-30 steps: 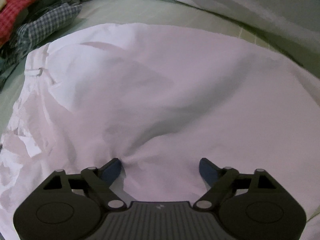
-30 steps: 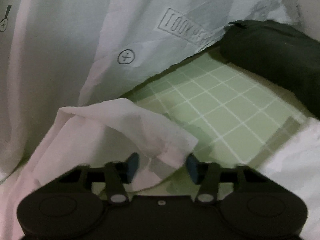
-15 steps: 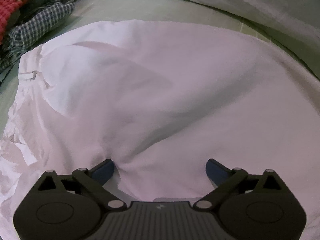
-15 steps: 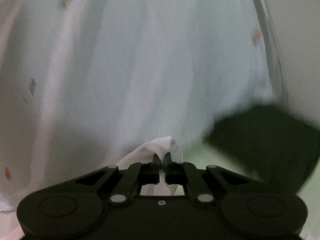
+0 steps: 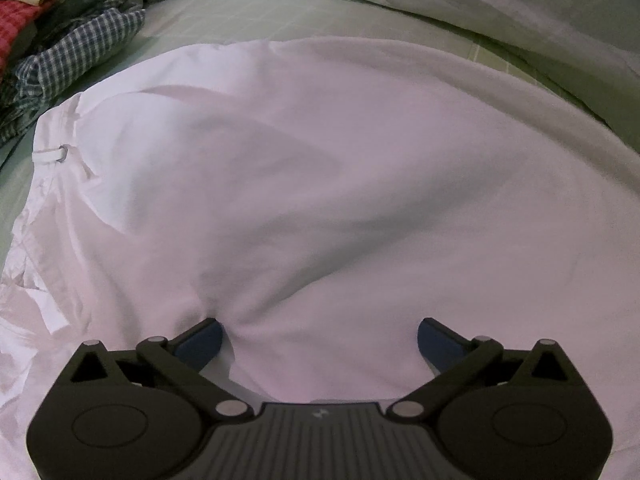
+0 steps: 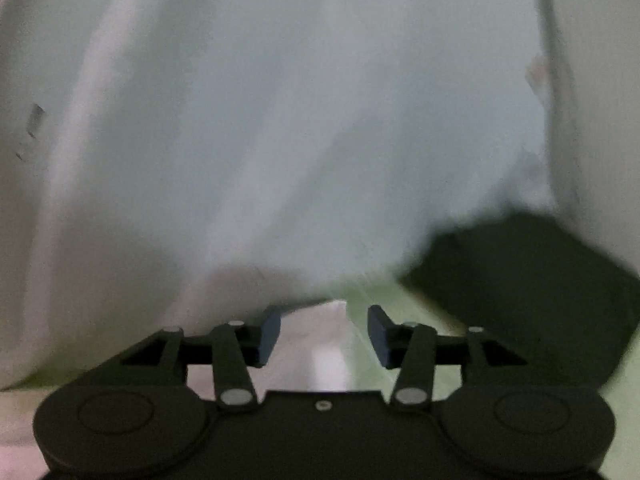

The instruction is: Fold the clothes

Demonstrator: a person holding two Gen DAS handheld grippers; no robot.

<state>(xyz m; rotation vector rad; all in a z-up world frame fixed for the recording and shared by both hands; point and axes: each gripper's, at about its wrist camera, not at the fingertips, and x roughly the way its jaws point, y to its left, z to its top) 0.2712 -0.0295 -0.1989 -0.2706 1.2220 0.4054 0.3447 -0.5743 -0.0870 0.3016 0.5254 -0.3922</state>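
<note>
A white garment (image 5: 320,168) lies spread over the green bed sheet and fills the left wrist view. My left gripper (image 5: 320,340) is wide open and rests on the near part of the garment, its left finger (image 5: 200,342) at a bunch of folds. In the blurred right wrist view my right gripper (image 6: 324,330) is open, with a white corner of the garment (image 6: 320,344) lying loose between and below its fingers.
A heap of checked and red clothes (image 5: 68,48) lies at the far left. A pale printed quilt (image 5: 500,4) runs along the back and fills the right wrist view (image 6: 280,120). A dark folded cloth (image 6: 528,296) lies at the right on the green checked sheet (image 6: 372,360).
My right gripper shut on the white corner, lifted toward the quilt, then opened and let the corner go. My left gripper opened a little wider and stayed in place.
</note>
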